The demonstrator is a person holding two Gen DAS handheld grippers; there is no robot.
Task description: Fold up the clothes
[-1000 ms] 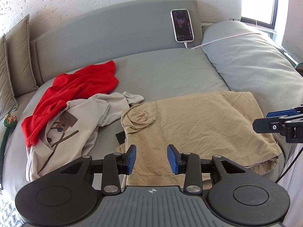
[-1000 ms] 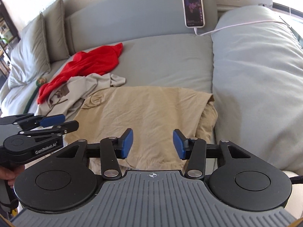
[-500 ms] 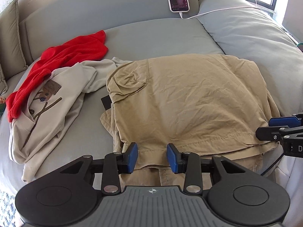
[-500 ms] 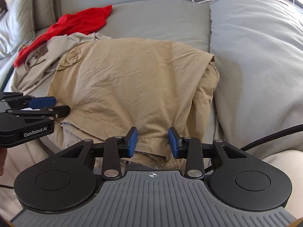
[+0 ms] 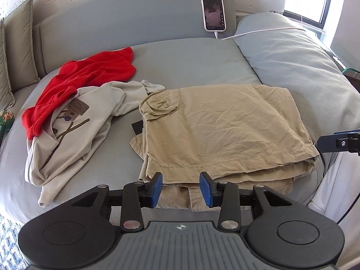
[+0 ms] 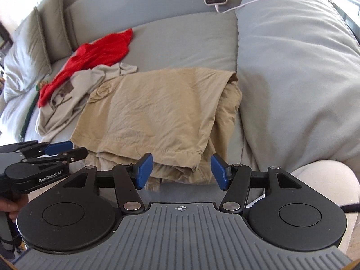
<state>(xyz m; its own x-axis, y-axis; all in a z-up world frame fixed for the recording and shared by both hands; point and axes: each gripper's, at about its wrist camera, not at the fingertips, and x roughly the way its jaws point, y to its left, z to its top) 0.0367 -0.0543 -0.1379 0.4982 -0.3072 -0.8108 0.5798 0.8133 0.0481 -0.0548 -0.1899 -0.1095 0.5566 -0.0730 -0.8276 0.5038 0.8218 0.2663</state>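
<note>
The khaki trousers (image 5: 225,130) lay folded once on the grey bed (image 5: 191,63), flat, with their hemmed near edge facing both of my tools. Their long axis ran left to right across both views, roughly parallel to the bed's front edge.

My left hand-held gripper (image 5: 180,188) stood at the left part of that near edge. Its jaws were partly open, with the lower layer of cloth showing in the gap and nothing pinched. My right hand-held gripper (image 6: 181,171) stood at the right near corner, where the layers bunched. Its jaws had just been opening and stood wider than the left pair. Cloth lay between and under them, but the pads did not press on it.

The relation that mattered: the trousers lay ahead of and below both tools, and each tool was nearest its own end of the near edge. The far edge lay towards the headboard and the phone (image 5: 213,12) leaning on it.

Judgement: a second fold would need both ends of the near edge gripped together and carried away from me across the short axis. The right corner was thicker, so it might need the wider opening.

The red garment (image 5: 90,74) and the beige hoodie (image 5: 74,130) lay heaped to the left, the hoodie's sleeve just beside the trousers. Both were not yet folded.
</note>
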